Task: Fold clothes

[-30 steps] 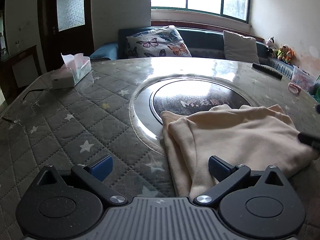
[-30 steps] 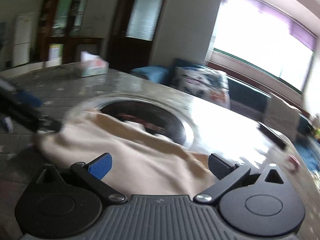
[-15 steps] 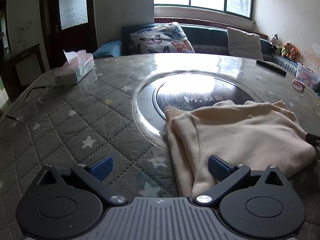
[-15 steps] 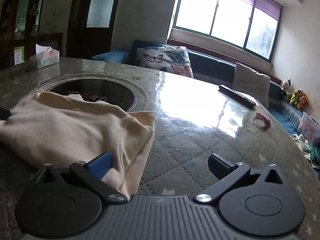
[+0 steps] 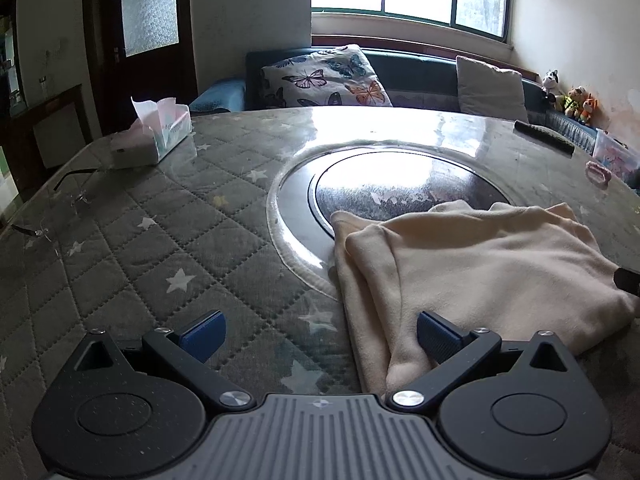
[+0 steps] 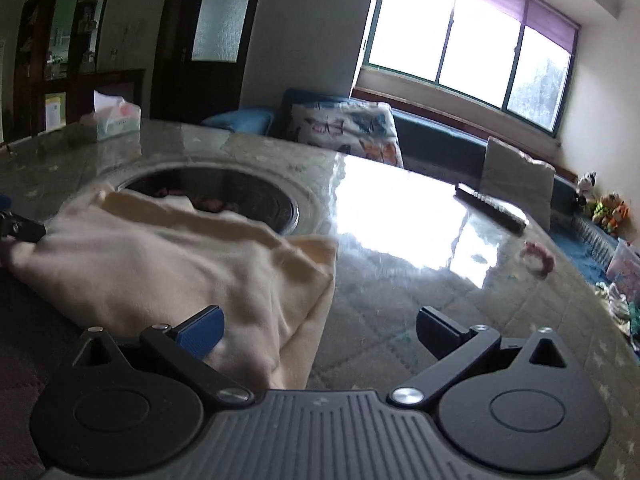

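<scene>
Left wrist view showed the soft, light, cream fleece garment (image 5: 480,272) folded near-right on the quilted star-patterned table (image 5: 140,248), best pinched at its limp near corners, with left gripper (image 5: 320,334) and right gripper (image 6: 318,330) both gaping wide, empty.

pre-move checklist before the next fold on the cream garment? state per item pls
1. Left claw open, nothing between its fingers: ok.
2. Right claw open, nothing between its fingers: ok.
3. Garment folded and lying flat on the table: ok; part of it overlaps the round glass inset.
4. Near edges of the garment within reach of both claws: ok, each claw sits at a corner.
5. Space around the garment: ok; tissue box, remote and glasses lie apart from it.
6. Fold neat underneath: cannot tell.
</scene>
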`<state>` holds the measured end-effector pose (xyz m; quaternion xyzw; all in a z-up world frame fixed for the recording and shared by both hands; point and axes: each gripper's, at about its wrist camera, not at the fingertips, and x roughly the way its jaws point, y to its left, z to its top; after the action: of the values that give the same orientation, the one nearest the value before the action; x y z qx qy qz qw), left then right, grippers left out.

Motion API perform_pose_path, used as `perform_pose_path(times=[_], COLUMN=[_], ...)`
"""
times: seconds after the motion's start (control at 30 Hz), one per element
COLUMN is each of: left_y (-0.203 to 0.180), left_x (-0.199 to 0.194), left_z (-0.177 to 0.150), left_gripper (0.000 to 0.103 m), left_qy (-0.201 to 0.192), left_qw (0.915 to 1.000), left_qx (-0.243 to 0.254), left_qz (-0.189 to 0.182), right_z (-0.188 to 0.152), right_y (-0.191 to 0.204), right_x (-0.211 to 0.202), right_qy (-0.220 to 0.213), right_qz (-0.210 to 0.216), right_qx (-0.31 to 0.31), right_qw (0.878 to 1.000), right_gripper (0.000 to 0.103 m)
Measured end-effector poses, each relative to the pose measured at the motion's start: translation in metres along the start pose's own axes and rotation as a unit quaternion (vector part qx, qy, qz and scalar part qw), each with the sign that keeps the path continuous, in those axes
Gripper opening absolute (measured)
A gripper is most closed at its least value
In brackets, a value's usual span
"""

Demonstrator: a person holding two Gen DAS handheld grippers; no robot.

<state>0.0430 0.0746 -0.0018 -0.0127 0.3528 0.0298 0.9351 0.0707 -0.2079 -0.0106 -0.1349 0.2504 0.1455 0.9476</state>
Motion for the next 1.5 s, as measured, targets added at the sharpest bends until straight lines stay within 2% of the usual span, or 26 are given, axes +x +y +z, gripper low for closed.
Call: perform_pose_path(times=[0.13,0.3,0.5,0.63,0.77,0.9,1.1,1.37,1.5], left_y=[0.000,0.005,0.006,0.006,0.006,0.005,0.007,0.015,0.020], left_x=[0.002,-0.001,0.000,0.002,-0.002,-0.001,0.001,0.003,0.009], left_z=[-0.002,-0.002,-0.002,-0.004,-0.001,0.000,-0.001,0.004,0.002], left_gripper=[0.103,0.103,0.103,0.103,0.103,0.103,0.103,0.103,0.103], left_qy=[0.006,0.006,0.005,0.011,0.006,0.005,0.012,0.006,0.018], left_qw=[1.0000,0.9999,0.9999,0.9998,0.9999,0.9999,0.9999,0.9995,0.9993], left_qx=[-0.005,-0.012,-0.014,-0.018,-0.012,-0.011,-0.012,-0.031,-0.034], left_qz=[-0.002,-0.006,-0.007,-0.008,-0.006,-0.003,-0.002,0.001,0.004], right_z=[0.009,0.000,0.010,0.004,0.010,0.025,0.022,0.037,0.030], right_y=[0.013,0.031,0.032,0.045,0.049,0.060,0.087,0.103,0.122], right_x=[-0.003,0.014,0.001,0.014,0.007,0.002,0.027,0.009,0.025], right_qy=[-0.016,0.017,-0.007,0.016,0.002,-0.020,0.006,-0.029,0.001], right_qz=[0.023,0.035,0.043,0.053,0.055,0.074,0.096,0.114,0.123], right_qx=[-0.006,-0.028,-0.029,-0.049,-0.057,-0.068,-0.097,-0.121,-0.145], right_qw=[1.000,0.999,0.999,0.997,0.997,0.995,0.991,0.986,0.982], right_gripper=[0.103,0.103,0.103,0.103,0.103,0.103,0.103,0.103,0.103])
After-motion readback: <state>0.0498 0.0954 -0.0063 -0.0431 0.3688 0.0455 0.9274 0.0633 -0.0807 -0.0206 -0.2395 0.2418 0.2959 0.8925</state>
